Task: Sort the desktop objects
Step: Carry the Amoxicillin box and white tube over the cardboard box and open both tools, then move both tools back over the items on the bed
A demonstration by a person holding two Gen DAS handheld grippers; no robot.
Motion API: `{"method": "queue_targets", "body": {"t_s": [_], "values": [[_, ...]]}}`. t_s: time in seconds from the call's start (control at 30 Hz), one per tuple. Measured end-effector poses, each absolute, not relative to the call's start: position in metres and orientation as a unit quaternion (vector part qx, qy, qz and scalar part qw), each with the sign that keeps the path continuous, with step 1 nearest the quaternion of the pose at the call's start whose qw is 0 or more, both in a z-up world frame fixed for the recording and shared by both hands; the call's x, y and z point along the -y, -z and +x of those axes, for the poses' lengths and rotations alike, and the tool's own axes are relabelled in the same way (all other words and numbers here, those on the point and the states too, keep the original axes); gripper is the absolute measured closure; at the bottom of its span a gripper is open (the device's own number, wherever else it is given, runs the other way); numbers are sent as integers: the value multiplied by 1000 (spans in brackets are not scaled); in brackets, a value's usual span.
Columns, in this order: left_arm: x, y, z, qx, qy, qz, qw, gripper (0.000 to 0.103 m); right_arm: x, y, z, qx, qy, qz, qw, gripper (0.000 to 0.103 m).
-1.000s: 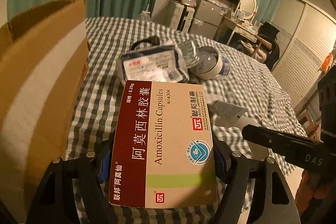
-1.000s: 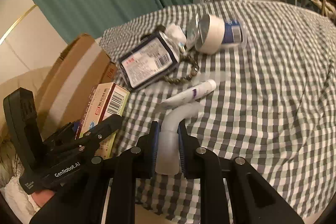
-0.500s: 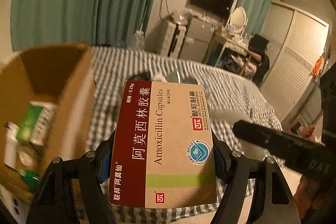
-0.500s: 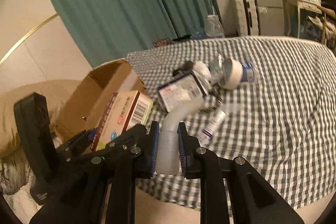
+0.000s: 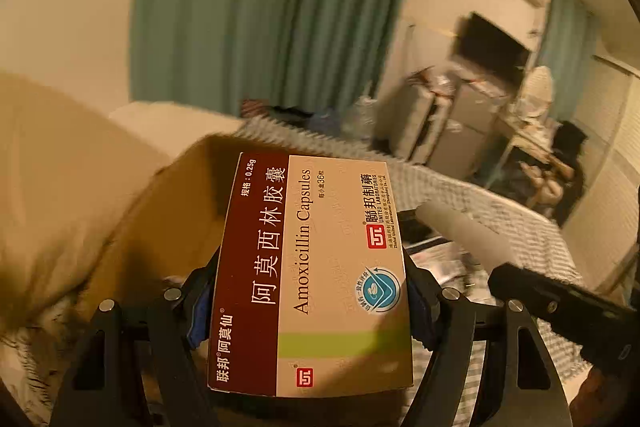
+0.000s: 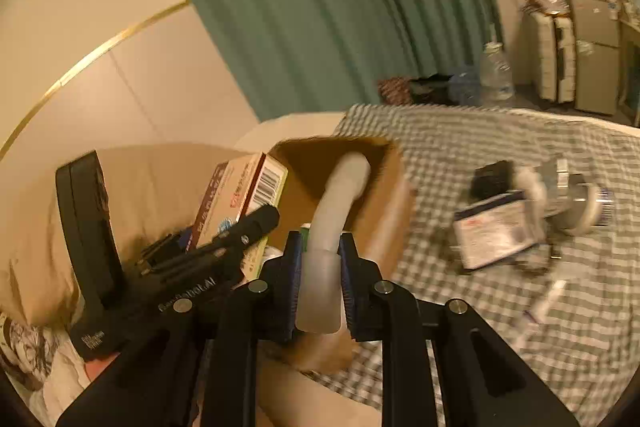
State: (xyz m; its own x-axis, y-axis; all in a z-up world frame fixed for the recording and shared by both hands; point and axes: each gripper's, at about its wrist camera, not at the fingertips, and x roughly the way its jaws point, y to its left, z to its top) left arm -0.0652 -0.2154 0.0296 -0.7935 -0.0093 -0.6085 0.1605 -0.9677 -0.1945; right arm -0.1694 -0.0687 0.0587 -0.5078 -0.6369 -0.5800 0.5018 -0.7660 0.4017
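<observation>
Left gripper [image 5: 310, 303]: jaws wide, clamped on the sides of an Amoxicillin Capsules box [image 5: 312, 275], held above the open cardboard box [image 5: 160, 227]. Right gripper [image 6: 320, 291]: jaws narrow, pinching a bent white tube [image 6: 332, 211] over the same cardboard box. Beyond, on the checked cloth [image 6: 480, 327]: a labelled packet [image 6: 496, 231], a small tube [image 6: 550, 297].

dim, warm yellow indoor light tints both views, with no strong glare. motion blur smears the checked bedspread [image 6: 500, 155], the cardboard box [image 6: 384, 211] and far furniture, while the medicine box [image 5: 312, 275] and white tube [image 6: 324, 267] near the lens stay sharp. fisheye bending curves the teal curtain [image 5: 256, 11]; dark vignette rims the corners.
</observation>
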Motion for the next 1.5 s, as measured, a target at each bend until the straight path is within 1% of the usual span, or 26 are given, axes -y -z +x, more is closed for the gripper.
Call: {"method": "queue_targets", "body": {"t_s": [0.1,0.17,0.2,0.27,0.3,0.33,0.37,0.4,0.47,0.6,0.77,0.93,1.03,1.2,1.3,1.5], "values": [[239,-11,-64,-129,931,334,65,27,104,-45,-180,72,856,387,335,85],[246,0,-64,-128,929,343,60,26,121,-36,-186,59,855,397,330,81],[247,4,-65,-122,928,348,58,26,124,-34,-186,54,856,399,324,81],[252,12,-61,-103,925,361,59,26,127,-33,-186,44,857,401,320,76],[252,15,-63,-96,924,366,57,23,126,-37,-184,41,860,395,320,66],[250,17,-61,-92,923,369,55,20,123,-41,-181,37,867,385,315,48],[247,17,-60,-87,924,369,56,15,117,-46,-178,35,876,374,303,39],[245,17,-59,-82,924,369,59,9,111,-49,-177,36,883,364,295,32],[239,15,-57,-74,926,366,61,5,93,-55,-174,44,891,354,280,32],[221,4,-50,-66,931,356,52,1,44,-56,-172,52,908,347,227,32],[177,-11,-46,-60,940,336,8,0,-38,-36,-161,96,916,365,134,32],[107,-11,-41,-45,942,328,-51,0,-97,-3,-151,119,910,389,79,32],[64,2,-40,-27,939,333,-75,0,-118,19,-150,136,901,405,70,32],[26,29,-50,-19,929,360,-88,0,-132,49,-160,146,889,427,77,33],[18,50,-64,-13,924,373,-83,0,-130,60,-172,145,883,437,91,38],[25,97,-87,-32,909,410,-64,0,-112,94,-213,133,867,466,116,42]]}}
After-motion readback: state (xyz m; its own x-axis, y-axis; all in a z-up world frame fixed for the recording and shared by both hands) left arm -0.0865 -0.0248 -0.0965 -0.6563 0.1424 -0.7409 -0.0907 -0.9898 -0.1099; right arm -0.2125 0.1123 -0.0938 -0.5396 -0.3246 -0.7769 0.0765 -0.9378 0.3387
